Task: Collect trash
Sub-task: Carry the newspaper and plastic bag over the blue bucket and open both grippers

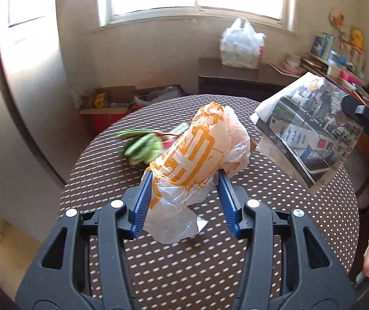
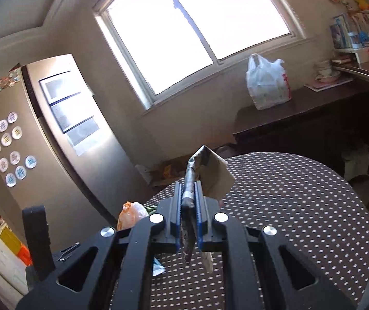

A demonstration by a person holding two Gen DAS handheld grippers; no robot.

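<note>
My left gripper (image 1: 184, 178) is shut on a crumpled orange-and-white plastic bag (image 1: 197, 149), its blue fingers pressing both sides, just above the round polka-dot table (image 1: 210, 258). My right gripper (image 2: 187, 188) is shut on a folded newspaper (image 2: 205, 170), held edge-on above the table (image 2: 300, 206). The newspaper also shows in the left wrist view (image 1: 311, 126), lifted at the right. Green leafy scraps (image 1: 143, 146) lie on the table behind the bag. The bag's top shows in the right wrist view (image 2: 131, 213).
A white slip of paper (image 1: 201, 223) lies on the table under the bag. A full white plastic bag (image 1: 242, 44) stands on a dark cabinet under the window. Cardboard boxes (image 1: 109, 103) sit on the floor beyond the table. A fridge (image 2: 55, 134) stands at the left.
</note>
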